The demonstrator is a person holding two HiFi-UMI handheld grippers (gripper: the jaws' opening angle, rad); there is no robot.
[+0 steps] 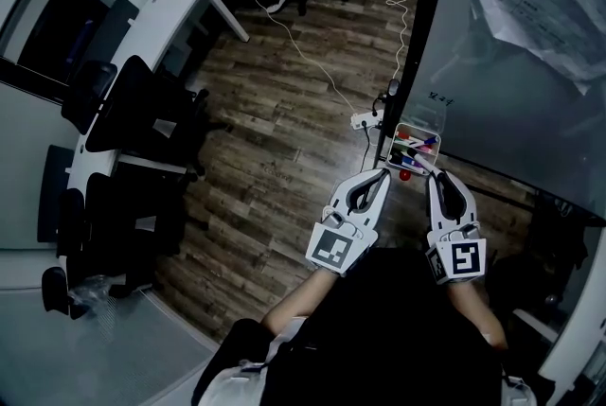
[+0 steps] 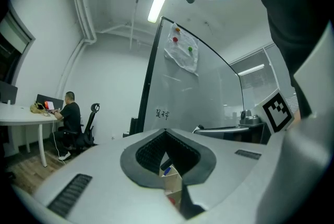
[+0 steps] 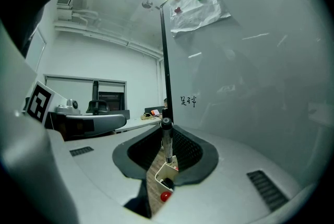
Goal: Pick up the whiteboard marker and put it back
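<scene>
Marker pinched, right side!
The right gripper's (image 3: 166, 133) fingers clamped the marker (image 3: 167, 145) upright at their tips, tray (image 3: 158, 174) just beyond; left gripper's (image 2: 166, 133) fingers sat together, empty.

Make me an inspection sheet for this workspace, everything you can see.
Surface: wooden floor; whiteboard stands at right.
Job's things: whiteboard marker upright in right gripper, just above marker tray.
Clutter: small items on the desk end.
Grippers: left gripper shut, empty; right gripper shut on the marker.
Cables: white cable crosses floor to power strip.
Surroundings: office chairs; seated person at a desk.
</scene>
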